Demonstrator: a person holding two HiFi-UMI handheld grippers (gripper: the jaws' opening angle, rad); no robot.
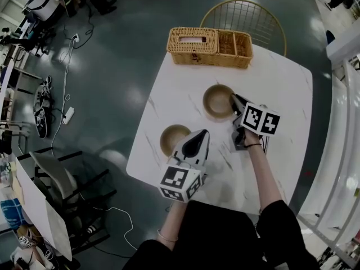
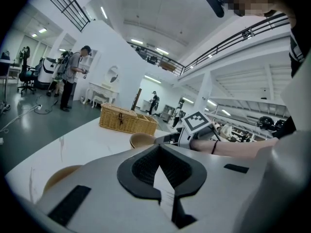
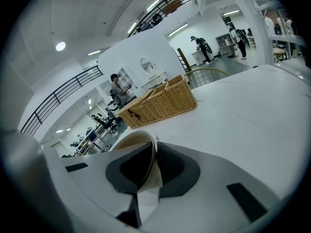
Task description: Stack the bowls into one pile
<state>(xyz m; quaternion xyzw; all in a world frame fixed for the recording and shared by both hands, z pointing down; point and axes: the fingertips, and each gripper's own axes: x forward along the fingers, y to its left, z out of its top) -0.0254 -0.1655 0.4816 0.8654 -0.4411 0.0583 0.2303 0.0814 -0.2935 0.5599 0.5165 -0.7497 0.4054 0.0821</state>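
Two tan bowls stand apart on the white table [image 1: 281,94]. The farther bowl [image 1: 217,101] sits mid-table, the nearer bowl [image 1: 172,138] close to the left edge. My right gripper [image 1: 234,99] reaches the far bowl from the right and is shut on its right rim; in the right gripper view the thin rim of this bowl [image 3: 133,140] stands pinched between the jaws of the right gripper [image 3: 154,152]. My left gripper [image 1: 203,134] hovers just right of the near bowl, jaws together and empty. In the left gripper view the left gripper [image 2: 159,152] points past the near bowl [image 2: 60,176] toward the far bowl [image 2: 142,140].
A wicker basket [image 1: 209,46] with a lidded half and an open half stands at the table's far edge, with a gold wire chair [image 1: 247,13] behind it. Cables, shoes and a black chair lie on the dark floor to the left.
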